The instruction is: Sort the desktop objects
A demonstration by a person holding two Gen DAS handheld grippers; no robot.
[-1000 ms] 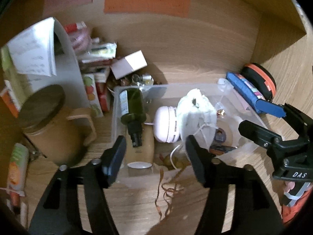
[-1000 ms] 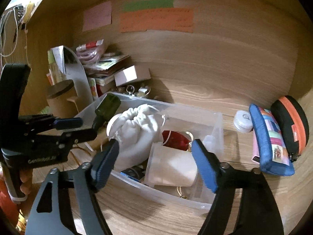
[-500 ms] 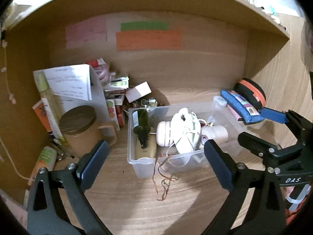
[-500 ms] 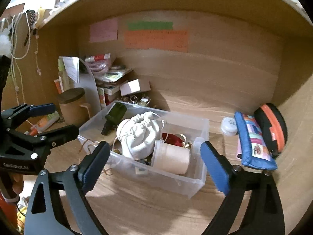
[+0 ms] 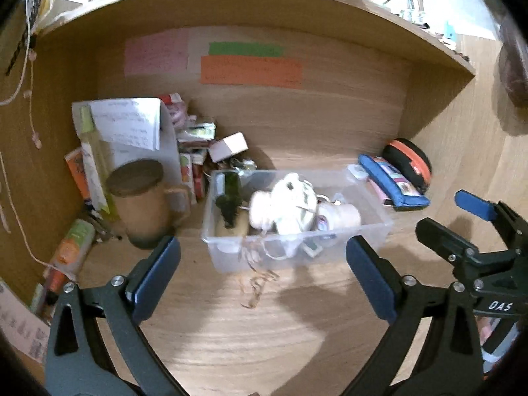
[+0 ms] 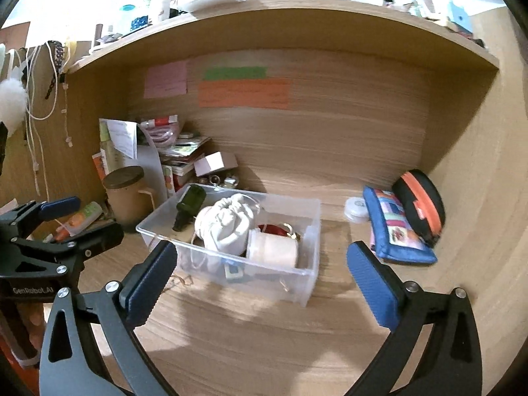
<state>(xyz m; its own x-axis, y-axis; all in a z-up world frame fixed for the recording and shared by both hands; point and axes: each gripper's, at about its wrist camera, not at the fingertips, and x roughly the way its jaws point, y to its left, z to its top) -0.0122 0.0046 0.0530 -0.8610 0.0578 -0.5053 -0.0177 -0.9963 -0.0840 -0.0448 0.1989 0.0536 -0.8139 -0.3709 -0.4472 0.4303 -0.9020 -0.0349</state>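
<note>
A clear plastic bin (image 5: 369, 237) (image 6: 307, 283) stands on the wooden desk inside the alcove. It holds a dark green bottle (image 5: 229, 194) (image 6: 188, 203), a white drawstring pouch (image 5: 293, 198) (image 6: 231, 224), a white jar (image 5: 343, 214) (image 6: 274, 249) and small bits. My left gripper (image 5: 262, 274) is open and empty, held back in front of the bin. My right gripper (image 6: 259, 274) is open and empty, also back from the bin.
A brown lidded mug (image 5: 142, 204), papers and boxes (image 5: 132, 128) crowd the left corner. A blue pencil case (image 6: 396, 227), a black-and-orange pouch (image 6: 420, 204) and a small white round tin (image 6: 356, 208) lie at right. Brown string (image 5: 257, 287) trails before the bin.
Both grippers have pulled back from the bin and risen, and their jaws have opened wide. The bin and its contents have stayed in place.
</note>
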